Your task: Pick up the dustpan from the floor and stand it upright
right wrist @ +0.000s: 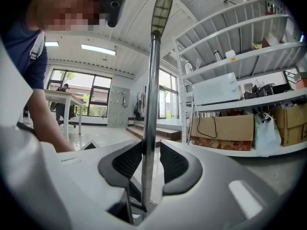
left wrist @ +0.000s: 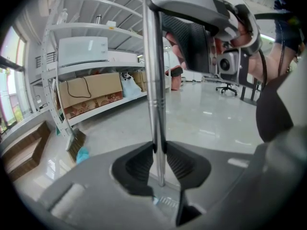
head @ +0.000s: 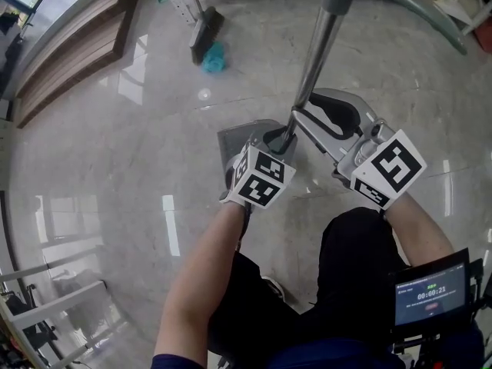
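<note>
The dustpan has a grey pan point(head: 240, 138) on the floor and a long metal handle point(head: 319, 52) that rises steeply toward me. My left gripper point(head: 278, 141) grips the handle low down, just above the pan. In the left gripper view its black pads point(left wrist: 139, 164) press on the pole point(left wrist: 153, 80) from both sides. My right gripper point(head: 306, 114) sits a little higher on the same pole. In the right gripper view the pole point(right wrist: 152, 90) stands between its jaws point(right wrist: 149, 162) with a gap on the right side, so they are open around it.
A broom point(head: 206, 33) and a teal cloth point(head: 214, 56) lie on the marble floor farther back. Wooden steps point(head: 69, 44) run along the left. Metal shelving point(left wrist: 91, 51) with boxes stands behind. My legs and a small screen point(head: 430, 290) are at the bottom.
</note>
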### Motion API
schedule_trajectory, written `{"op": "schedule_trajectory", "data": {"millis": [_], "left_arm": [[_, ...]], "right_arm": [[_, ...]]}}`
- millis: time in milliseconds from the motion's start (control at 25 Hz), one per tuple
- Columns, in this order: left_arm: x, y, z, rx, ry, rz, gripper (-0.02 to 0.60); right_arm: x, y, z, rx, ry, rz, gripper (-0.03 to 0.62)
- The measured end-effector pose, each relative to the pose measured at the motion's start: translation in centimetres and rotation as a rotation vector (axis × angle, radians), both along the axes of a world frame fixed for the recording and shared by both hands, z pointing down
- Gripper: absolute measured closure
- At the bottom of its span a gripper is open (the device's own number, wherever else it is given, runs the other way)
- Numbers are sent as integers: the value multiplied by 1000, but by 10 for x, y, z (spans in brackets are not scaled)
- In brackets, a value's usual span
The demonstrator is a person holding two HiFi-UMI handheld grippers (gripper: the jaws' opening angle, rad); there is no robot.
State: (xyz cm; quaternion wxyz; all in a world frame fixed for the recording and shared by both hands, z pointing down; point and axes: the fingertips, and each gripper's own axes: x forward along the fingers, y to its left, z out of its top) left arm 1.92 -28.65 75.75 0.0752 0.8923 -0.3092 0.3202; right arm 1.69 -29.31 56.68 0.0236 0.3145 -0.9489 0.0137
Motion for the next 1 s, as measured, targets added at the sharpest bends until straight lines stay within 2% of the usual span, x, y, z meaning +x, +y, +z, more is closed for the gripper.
{"op": "schedule_trajectory", "data": {"millis": [120, 400, 680, 840, 1000], "left_arm": [[-5, 2, -3, -23, 18, -3, 499], [-19, 5, -7, -58, 39, -8, 499], [-29, 11, -5, -112, 44, -6, 499], [-33, 18, 6, -137, -2, 23, 499], [-39, 28, 18, -183, -66, 65, 422]], "right_arm": [[-2, 1, 6, -59, -45, -9, 434], [-5, 13, 46, -182, 4, -44, 436], [10, 7, 56, -242, -31, 3, 450], [15, 8, 59, -253, -38, 21, 459], [21, 7, 60, -260, -48, 45, 464]]}}
